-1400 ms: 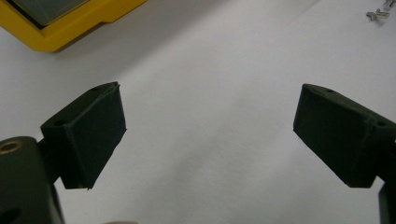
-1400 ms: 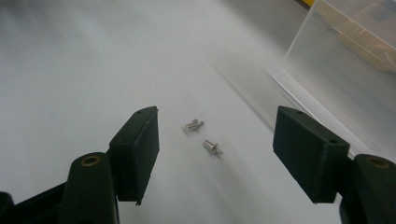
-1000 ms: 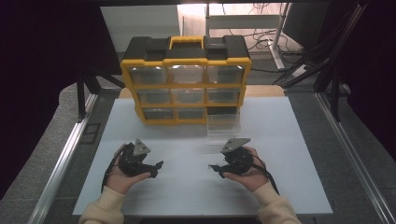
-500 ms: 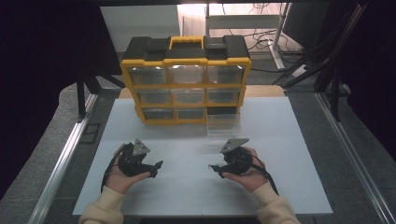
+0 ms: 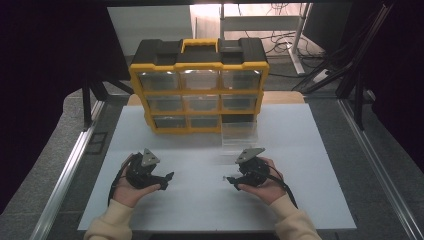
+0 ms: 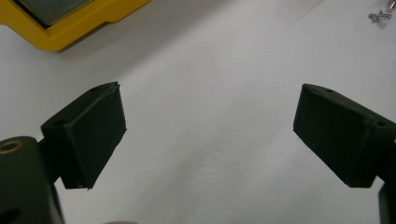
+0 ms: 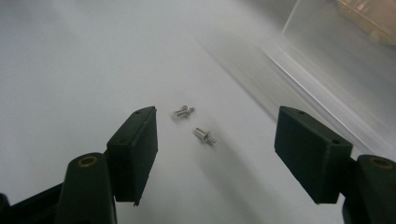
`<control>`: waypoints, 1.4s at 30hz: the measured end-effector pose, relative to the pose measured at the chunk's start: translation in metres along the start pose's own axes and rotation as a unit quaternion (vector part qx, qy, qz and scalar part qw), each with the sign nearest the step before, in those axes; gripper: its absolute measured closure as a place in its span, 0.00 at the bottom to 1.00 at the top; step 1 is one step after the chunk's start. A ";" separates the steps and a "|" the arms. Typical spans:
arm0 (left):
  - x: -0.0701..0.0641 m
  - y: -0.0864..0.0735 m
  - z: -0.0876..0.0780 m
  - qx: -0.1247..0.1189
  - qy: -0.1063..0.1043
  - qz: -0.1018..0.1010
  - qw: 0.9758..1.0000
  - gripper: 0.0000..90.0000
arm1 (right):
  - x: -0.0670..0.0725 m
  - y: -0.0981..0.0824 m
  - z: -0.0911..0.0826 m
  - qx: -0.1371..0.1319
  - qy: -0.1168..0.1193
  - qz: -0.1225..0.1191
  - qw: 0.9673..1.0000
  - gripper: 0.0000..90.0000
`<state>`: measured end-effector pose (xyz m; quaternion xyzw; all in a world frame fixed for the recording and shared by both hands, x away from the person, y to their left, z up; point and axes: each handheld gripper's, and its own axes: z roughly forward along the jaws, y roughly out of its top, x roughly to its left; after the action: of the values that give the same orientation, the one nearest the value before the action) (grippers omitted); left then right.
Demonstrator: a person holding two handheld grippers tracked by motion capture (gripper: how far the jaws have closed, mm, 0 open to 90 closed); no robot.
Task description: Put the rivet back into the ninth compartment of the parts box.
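From above, your left gripper [image 5: 167, 176] and right gripper [image 5: 231, 178] sit low on the white worktop [image 5: 310, 165]. Left gripper view: jaws wide, empty. Right gripper view: jaws wide around 2 screws [image 7: 204, 135] at frame centre, clear drawer [image 7: 345, 42] upper right.

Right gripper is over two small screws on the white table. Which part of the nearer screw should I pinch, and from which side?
Take the nearer screw across its shank, coming straight down with the open right gripper. It lies flat on the table, too low for side access, and apart from the other screw, so the jaws can probably straddle it alone.
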<state>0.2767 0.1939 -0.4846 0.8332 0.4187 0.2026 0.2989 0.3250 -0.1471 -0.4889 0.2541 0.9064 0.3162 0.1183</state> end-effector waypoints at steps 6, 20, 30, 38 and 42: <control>0.000 0.000 0.000 0.000 0.001 -0.001 1.000 0.11 | -0.001 0.000 -0.001 -0.005 -0.003 -0.001 1.000 0.37; 0.001 -0.001 0.000 0.001 0.001 -0.002 1.000 0.11 | -0.003 0.000 0.012 0.017 0.001 -0.008 1.000 0.41; 0.002 -0.001 0.000 0.001 0.001 -0.003 1.000 0.11 | -0.003 -0.001 0.031 0.044 0.004 -0.023 0.999 0.48; 0.003 -0.001 0.000 0.001 0.001 -0.004 1.000 0.11 | -0.003 -0.001 0.034 0.048 0.029 -0.029 0.998 0.65; 0.003 -0.001 0.001 0.001 0.002 -0.004 1.000 0.11 | -0.004 -0.001 0.034 0.050 0.039 -0.024 0.998 0.69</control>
<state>0.2778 0.1965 -0.4856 0.8315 0.4229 0.2022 0.2981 0.3408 -0.1324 -0.5150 0.2256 0.9308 0.2768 0.0777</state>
